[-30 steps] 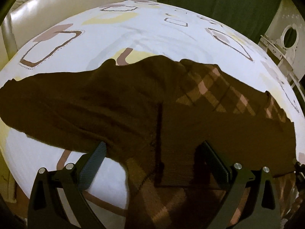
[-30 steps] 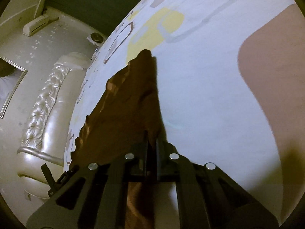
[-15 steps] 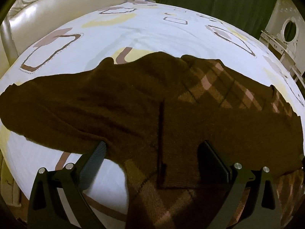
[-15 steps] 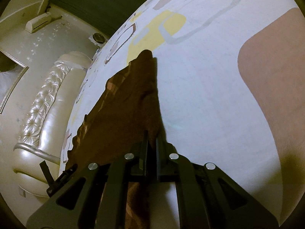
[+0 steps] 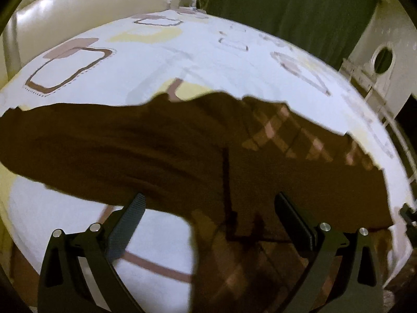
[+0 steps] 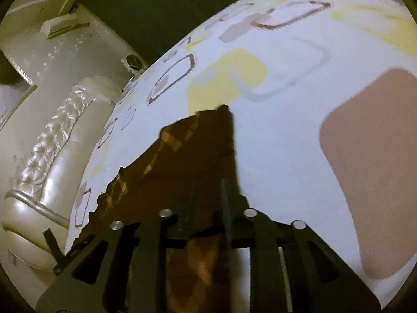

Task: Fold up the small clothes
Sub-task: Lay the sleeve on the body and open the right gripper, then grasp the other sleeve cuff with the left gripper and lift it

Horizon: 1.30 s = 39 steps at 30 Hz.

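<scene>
A dark brown knit sweater [image 5: 161, 151] with a pink argyle pattern lies spread across the white patterned bedsheet [image 5: 182, 60]. In the left wrist view my left gripper [image 5: 208, 208] is open and empty, its fingers just above the sweater's near edge. In the right wrist view the sweater [image 6: 187, 151] runs from the jaws toward the bed's middle. My right gripper [image 6: 206, 208] has its fingers slightly parted, with the sweater's edge lying between them; the grip looks loosened.
A cream tufted leather headboard [image 6: 52, 161] borders the bed [image 6: 299, 83]. Dark green curtains [image 5: 286, 13] hang beyond the far side. A white cabinet [image 5: 380, 60] stands at the right of the bed.
My right gripper's fingers, pinched shut on the sweater before, have parted a little and the view has tilted. The left gripper has drawn back slightly and stays open.
</scene>
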Available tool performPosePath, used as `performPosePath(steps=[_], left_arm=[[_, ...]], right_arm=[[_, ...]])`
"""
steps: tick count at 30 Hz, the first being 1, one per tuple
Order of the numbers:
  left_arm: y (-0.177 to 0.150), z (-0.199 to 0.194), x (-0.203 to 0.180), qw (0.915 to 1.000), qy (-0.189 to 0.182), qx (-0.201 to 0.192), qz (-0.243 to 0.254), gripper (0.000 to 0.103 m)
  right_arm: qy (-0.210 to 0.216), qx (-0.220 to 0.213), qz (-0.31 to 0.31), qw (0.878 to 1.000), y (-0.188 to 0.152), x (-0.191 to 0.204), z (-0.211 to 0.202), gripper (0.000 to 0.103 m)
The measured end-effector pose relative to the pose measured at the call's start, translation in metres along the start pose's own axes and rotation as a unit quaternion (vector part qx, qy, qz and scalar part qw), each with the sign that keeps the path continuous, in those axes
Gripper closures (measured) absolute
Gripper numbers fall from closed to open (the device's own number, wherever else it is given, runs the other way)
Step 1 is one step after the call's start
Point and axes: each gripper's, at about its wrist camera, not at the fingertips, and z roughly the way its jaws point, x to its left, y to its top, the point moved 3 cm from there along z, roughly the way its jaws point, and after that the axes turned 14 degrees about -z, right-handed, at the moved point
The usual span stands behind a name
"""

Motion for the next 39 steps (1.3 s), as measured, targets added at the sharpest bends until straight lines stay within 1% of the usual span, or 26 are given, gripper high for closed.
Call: performPosePath(steps=[3,6,7,9,13,14,15,18,21,23,25,29,31,32,36,39], left_arm=[[0.013,-0.019,0.019,0.9994,-0.025,-0.004,-0.024,0.004],[0.024,-0.035,0.040,0.9984,-0.037,-0.003,-0.042,0.004],[0.029,-0.041,0.052,0.9978,-0.040,-0.005,-0.053,0.004],[0.036,-0.050,0.076,0.9964,-0.045,-0.007,-0.071,0.004],[0.056,-0.063,0.144,0.9925,-0.023,-0.023,-0.118,0.004],[0.063,-0.067,0.168,0.9899,-0.015,-0.030,-0.138,0.004],[0.069,-0.070,0.183,0.9877,-0.013,-0.035,-0.152,0.004],[0.089,-0.079,0.236,0.9776,-0.013,-0.052,-0.204,0.004],[0.106,-0.089,0.289,0.9607,-0.013,-0.078,-0.266,0.004],[0.112,-0.090,0.311,0.9524,-0.014,-0.086,-0.292,0.004],[0.120,-0.087,0.335,0.9398,-0.027,-0.090,-0.329,0.004],[0.130,-0.076,0.358,0.9141,-0.094,-0.088,-0.384,0.004],[0.133,-0.073,0.363,0.9084,-0.110,-0.083,-0.395,0.005],[0.136,-0.071,0.364,0.9085,-0.113,-0.082,-0.394,0.005],[0.139,-0.074,0.363,0.9130,-0.125,-0.084,-0.379,0.005],[0.142,-0.074,0.363,0.9107,-0.134,-0.085,-0.381,0.005]], right_arm=[[0.010,-0.002,-0.010,1.000,0.002,0.022,0.003,0.078],[0.019,-0.002,-0.032,0.999,0.000,0.044,0.007,0.071],[0.023,0.001,-0.035,0.999,-0.002,0.050,0.010,0.067],[0.029,0.006,-0.036,0.999,-0.006,0.058,0.016,0.066],[0.030,0.026,-0.041,0.998,-0.017,0.065,0.028,0.066],[0.031,0.030,-0.040,0.998,-0.019,0.066,0.030,0.065],[0.032,0.033,-0.039,0.998,-0.022,0.067,0.031,0.065],[0.031,0.044,-0.040,0.998,-0.030,0.071,0.037,0.064],[0.031,0.050,-0.042,0.997,-0.033,0.075,0.041,0.062],[0.032,0.053,-0.044,0.997,-0.035,0.078,0.044,0.061],[0.031,0.056,-0.048,0.997,-0.037,0.082,0.047,0.060],[0.026,0.064,-0.053,0.996,-0.041,0.088,0.054,0.057],[0.023,0.068,-0.052,0.996,-0.043,0.088,0.056,0.057],[0.021,0.070,-0.052,0.996,-0.044,0.088,0.057,0.056],[0.017,0.074,-0.049,0.996,-0.047,0.087,0.060,0.056],[0.015,0.075,-0.047,0.996,-0.048,0.086,0.063,0.056]])
